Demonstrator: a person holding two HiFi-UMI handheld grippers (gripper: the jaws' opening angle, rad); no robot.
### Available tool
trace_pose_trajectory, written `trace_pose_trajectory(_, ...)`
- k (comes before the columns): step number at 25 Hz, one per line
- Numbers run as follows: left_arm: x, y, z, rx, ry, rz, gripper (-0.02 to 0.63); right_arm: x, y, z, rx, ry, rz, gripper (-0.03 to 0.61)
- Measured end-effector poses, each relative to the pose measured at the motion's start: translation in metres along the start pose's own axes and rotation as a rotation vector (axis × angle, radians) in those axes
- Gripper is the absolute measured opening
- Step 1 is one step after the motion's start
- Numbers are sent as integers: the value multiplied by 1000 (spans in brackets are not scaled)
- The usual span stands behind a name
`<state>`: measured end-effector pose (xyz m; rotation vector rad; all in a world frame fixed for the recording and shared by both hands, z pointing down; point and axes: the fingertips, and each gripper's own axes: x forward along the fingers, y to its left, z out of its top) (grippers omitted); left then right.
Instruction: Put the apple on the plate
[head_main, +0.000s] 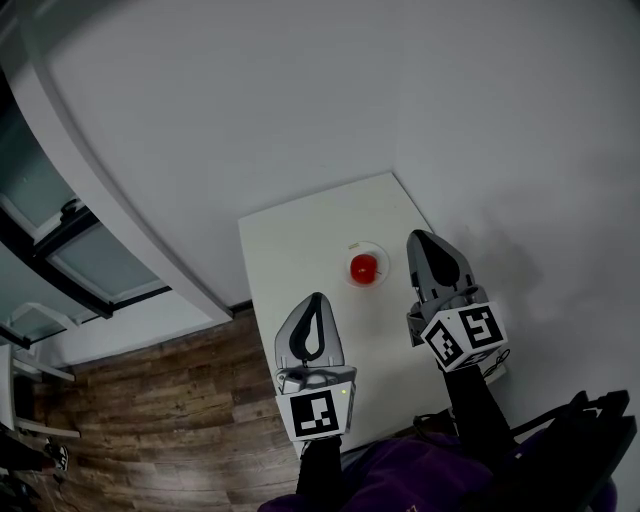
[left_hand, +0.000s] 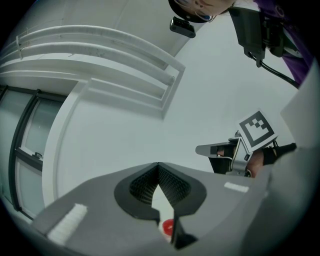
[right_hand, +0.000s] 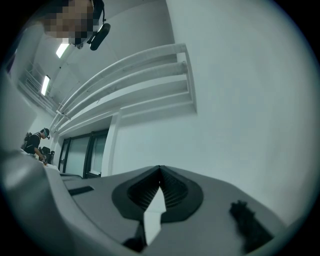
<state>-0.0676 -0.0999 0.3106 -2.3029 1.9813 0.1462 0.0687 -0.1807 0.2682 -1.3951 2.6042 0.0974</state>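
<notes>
Head view, contents listed by size. 1 pale grey wall fills the upper and right parts of the frame. 1 strip of brown wood-plank floor sits at lower left. 1 run of dark-framed glazing lies along the left edge. 1 white table stands in a wall corner at frame centre. The person's dark sleeves and purple garment lie along the bottom edge. 2 hand-held grippers, each carrying a cube with square markers, point toward the top of the frame. The left gripper is at lower centre over the table's near part; in the left gripper view its ribbed pads meet at the tips and nothing is clamped between them. The right gripper is right of centre near the table's right edge; in the right gripper view its jaws are likewise clenched together and empty. 1 small pale plate rests on the table, just left of the right gripper's tip. 1 red apple sits on that plate, apart from both grippers; in the left gripper view it shows as a red spot low in the gap behind the closed tips.
</notes>
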Motion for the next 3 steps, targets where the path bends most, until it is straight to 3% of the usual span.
trace_pose_trajectory(3, 0, 0, -1, 1, 0, -1, 5, 0, -1, -2, 1, 1, -1, 11)
